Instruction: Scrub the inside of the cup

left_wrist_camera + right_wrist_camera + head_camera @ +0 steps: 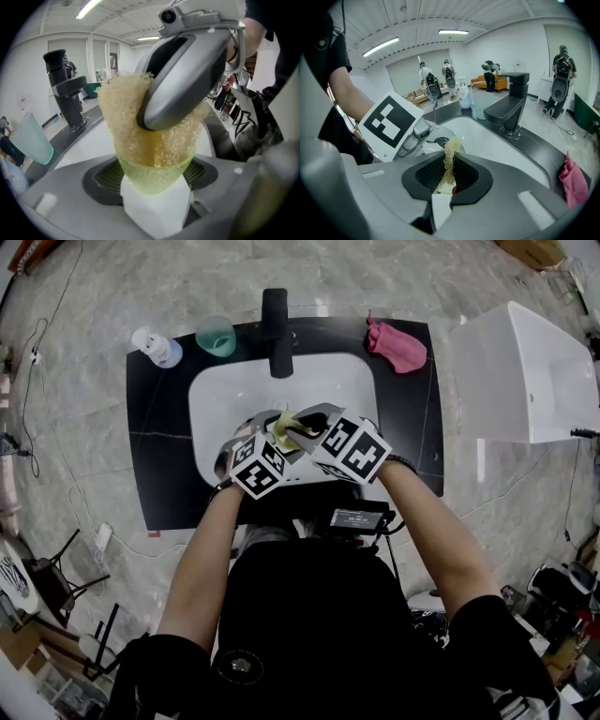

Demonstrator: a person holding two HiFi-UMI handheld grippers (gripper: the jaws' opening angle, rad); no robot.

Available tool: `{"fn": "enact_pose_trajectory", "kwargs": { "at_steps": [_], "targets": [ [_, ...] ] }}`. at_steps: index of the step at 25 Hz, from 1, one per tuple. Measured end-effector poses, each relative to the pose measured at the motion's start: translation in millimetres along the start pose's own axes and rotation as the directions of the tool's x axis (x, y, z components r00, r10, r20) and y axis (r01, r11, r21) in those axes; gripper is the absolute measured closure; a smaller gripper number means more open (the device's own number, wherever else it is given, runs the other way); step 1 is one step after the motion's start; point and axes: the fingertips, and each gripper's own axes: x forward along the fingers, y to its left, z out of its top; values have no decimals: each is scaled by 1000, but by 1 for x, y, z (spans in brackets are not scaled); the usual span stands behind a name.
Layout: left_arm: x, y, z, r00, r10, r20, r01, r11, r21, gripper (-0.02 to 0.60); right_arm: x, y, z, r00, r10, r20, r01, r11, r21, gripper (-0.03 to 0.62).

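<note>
only left gripper view: cup (154, 180) w/ sponge (124, 117)

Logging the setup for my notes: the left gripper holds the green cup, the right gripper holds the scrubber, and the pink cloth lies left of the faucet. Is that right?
Not quite. In the head view the pink cloth lies right of the faucet, not left. The left gripper does hold the green cup and the right gripper the scrubber.
</note>
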Motion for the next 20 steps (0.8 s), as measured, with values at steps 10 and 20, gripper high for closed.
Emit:
{"fn": "enact_pose_trajectory", "kwargs": {
  "at_steps": [10, 20],
  "targets": [
    [-9, -1, 2, 999, -22, 48, 24, 999, -31, 212, -5, -23, -12, 991, -129, -37, 124, 986, -115, 549],
    [-8, 5, -2, 999, -7, 35, 7, 1000, 3, 212, -1, -2, -29, 991, -48, -126, 34, 994, -108, 551]
  ]
}}
